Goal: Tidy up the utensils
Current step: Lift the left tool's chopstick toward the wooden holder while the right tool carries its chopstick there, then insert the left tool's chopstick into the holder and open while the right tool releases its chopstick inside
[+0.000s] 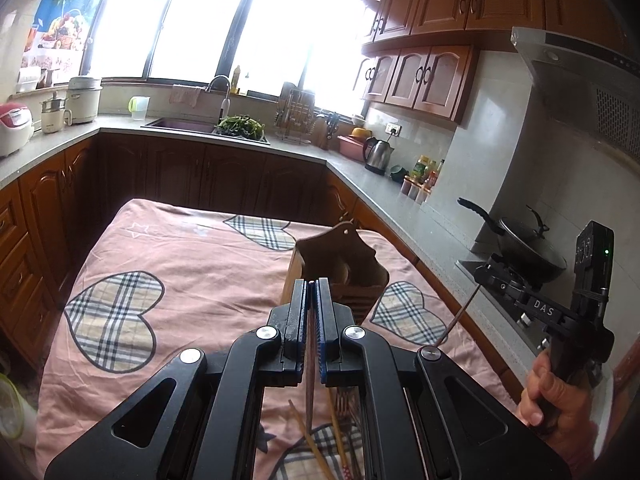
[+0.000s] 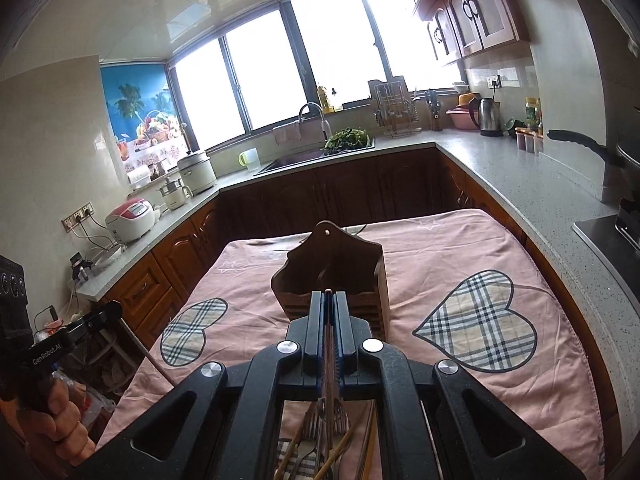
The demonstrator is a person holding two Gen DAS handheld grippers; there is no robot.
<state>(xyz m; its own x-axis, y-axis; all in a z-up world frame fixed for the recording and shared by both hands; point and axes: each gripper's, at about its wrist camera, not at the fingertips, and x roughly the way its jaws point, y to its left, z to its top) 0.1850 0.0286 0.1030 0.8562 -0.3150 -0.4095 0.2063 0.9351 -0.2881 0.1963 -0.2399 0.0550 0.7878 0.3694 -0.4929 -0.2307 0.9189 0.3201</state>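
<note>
Kitchen, U-shaped cabinets around a central surface (image 1: 192,248) draped in pink cloth with plaid hearts.

Wooden utensil holder (image 1: 336,276) stands upright at centre frame in both views, on the cloth, its peaked back board toward the windows. The slots at its top look open from here; the contents cannot be made out.

Left tool (image 1: 311,284), lower centre of its own view: jaws nearly closed, pinching one dark chopstick (image 1: 310,396) that runs back between the pads. Its tip sits just short of the holder.

Right tool (image 2: 328,294), lower centre of its view: jaws likewise almost shut on a thin reddish stick (image 2: 329,364), probably a chopstick, the end showing at the fingertips. It also points at the holder, near its front wall.

Loose pile of utensils (image 2: 320,440) at the bottom edge beneath the tools: forks, more chopsticks, lying crossed on the cloth.

Step in hand, as judged: carrying picked sticks to the holder. Next move calls for tipping each stick upright over a slot, lowering it, then opening. The risk is catching the rim.
</note>
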